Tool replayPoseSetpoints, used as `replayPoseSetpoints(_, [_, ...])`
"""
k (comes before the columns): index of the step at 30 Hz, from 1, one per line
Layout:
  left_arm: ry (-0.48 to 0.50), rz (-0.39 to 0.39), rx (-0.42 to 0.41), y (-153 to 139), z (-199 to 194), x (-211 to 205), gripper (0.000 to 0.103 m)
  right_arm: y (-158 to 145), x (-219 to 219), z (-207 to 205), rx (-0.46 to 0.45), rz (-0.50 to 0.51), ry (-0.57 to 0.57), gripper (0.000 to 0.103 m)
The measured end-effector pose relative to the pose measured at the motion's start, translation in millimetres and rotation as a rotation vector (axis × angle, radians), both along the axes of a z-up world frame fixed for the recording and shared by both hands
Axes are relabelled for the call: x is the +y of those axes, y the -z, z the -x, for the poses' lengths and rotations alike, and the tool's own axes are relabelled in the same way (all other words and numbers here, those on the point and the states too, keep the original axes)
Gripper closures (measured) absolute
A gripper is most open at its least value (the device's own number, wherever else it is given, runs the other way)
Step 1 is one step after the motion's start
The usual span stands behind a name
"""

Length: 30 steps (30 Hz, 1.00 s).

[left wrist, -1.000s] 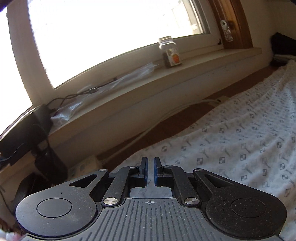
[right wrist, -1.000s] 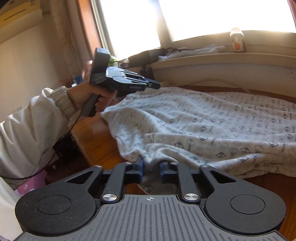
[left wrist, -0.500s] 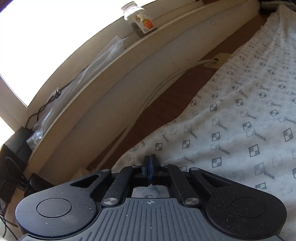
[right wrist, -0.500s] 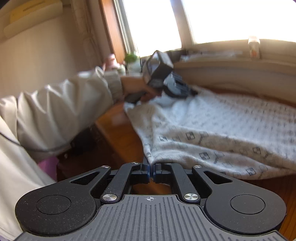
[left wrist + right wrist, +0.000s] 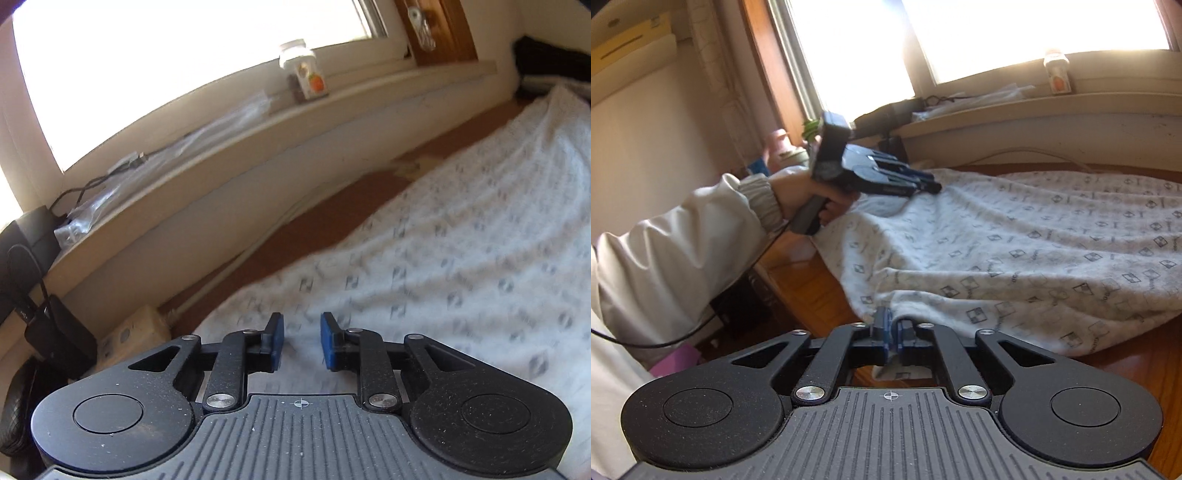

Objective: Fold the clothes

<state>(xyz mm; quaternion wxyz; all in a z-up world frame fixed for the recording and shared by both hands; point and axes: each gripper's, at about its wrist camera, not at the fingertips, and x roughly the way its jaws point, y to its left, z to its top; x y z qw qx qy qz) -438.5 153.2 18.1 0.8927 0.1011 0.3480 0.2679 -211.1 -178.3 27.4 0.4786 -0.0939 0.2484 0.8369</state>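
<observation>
Fabric fills the right half of the left wrist view: a pale printed knit garment (image 5: 461,240) spread flat on the wooden bench (image 5: 332,218), its far edge running below the windowsill (image 5: 258,125). The left gripper (image 5: 302,341) hovers over the garment's near corner, its jaws parted and opening, with nothing pinched between the blue pads (image 5: 277,341); cloth shows only behind the gap. A small jar (image 5: 304,75) stands on the windowsill, well apart from the garment.

In the right wrist view, the garment (image 5: 1015,251) lies rumpled across the bench (image 5: 809,291), its near hem curled up from the wood. The right gripper (image 5: 894,338) has its jaws pressed together on a fold of that hem. A sleeved hand (image 5: 812,201) holds the left gripper (image 5: 923,186) above the garment's far corner on the windowsill side.

The knit looks light, soft and limp, so it should sag and drag rather than hold shape. Corners and hem edges seem the best places to grip, both at once, keeping the edge taut.
</observation>
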Motion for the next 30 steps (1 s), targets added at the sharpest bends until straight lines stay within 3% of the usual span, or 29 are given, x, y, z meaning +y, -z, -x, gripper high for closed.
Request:
replayPoseSetpoints(3, [-0.011, 0.053, -0.032, -1, 3, 11, 0.078, -11, -18, 5, -0.04, -0.034, -0.064, 0.098])
replayPoseSetpoints(7, [-0.021, 0.042, -0.028, -1, 3, 15, 0.078, -6, -26, 4, -0.093, 0.008, -0.086, 0.098])
replayPoseSetpoints(11, [-0.042, 0.02, -0.011, -3, 8, 13, 0.077, -1, -29, -7, -0.075, 0.034, -0.083, 0.094])
replayPoseSetpoints(13, [-0.097, -0.011, 0.013, -7, 19, 12, 0.076, -6, -34, -15, -0.076, 0.019, -0.061, 0.094])
replayPoseSetpoints(15, [-0.169, -0.025, -0.006, -17, 42, 14, 0.075, -11, -39, -23, -0.08, 0.01, -0.036, 0.093])
replayPoseSetpoints(18, [-0.235, -0.003, -0.08, -31, 87, 1, 0.062, -18, -46, -32, -0.098, -0.011, 0.0, 0.088])
replayPoseSetpoints(25, [-0.342, 0.047, -0.112, -33, 158, -40, 0.062, -16, -35, -46, -0.123, -0.02, 0.079, 0.085])
replayPoseSetpoints(30, [-0.391, 0.149, -0.159, -21, 178, -47, 0.062, -10, -26, -43, -0.118, -0.029, 0.083, 0.083])
